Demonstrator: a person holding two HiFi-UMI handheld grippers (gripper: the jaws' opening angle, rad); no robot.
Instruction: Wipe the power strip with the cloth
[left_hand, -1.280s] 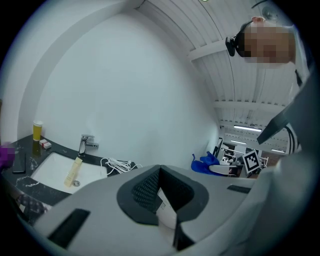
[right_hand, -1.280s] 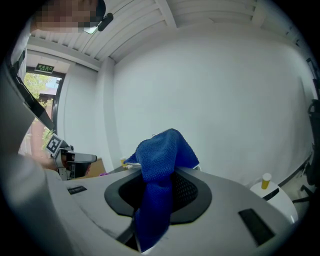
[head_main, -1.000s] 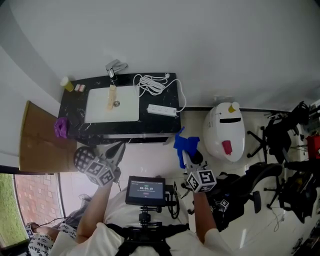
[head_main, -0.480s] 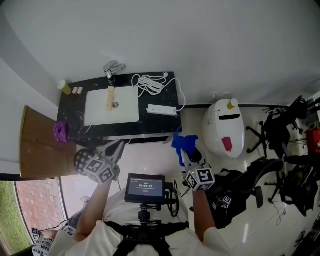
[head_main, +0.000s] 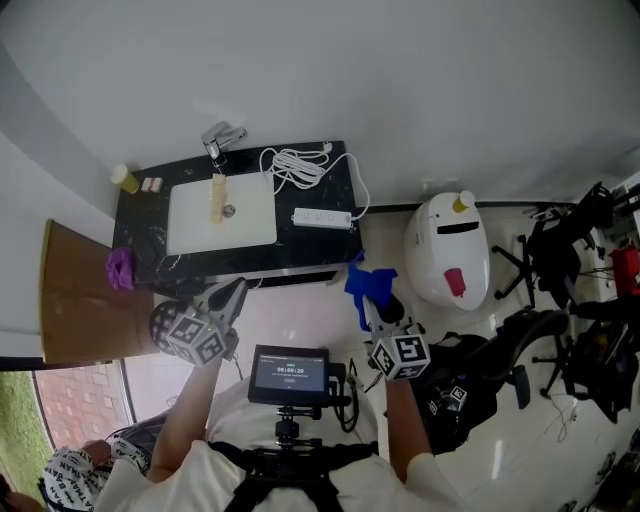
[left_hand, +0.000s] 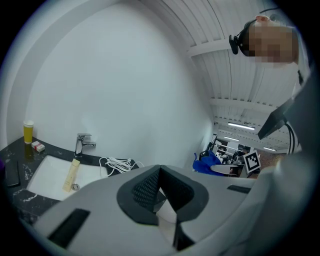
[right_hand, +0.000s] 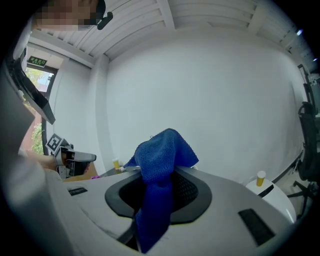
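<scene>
Blue cloth (right_hand: 159, 162) hung clamped in the right gripper (head_main: 368, 304); left gripper (head_main: 237, 291) jaws were together, empty; power strip (head_main: 323, 218) lay far ahead.

Cable coil (head_main: 300, 165) just beside power strip (head_main: 322, 218)

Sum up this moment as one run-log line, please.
right gripper: shut on blue cloth | left gripper: shut, empty | power strip: on black counter, untouched | wipe: not begun

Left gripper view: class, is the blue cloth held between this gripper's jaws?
No, the left gripper's jaws are together with nothing between them; the blue cloth is clamped in the right gripper.
</scene>
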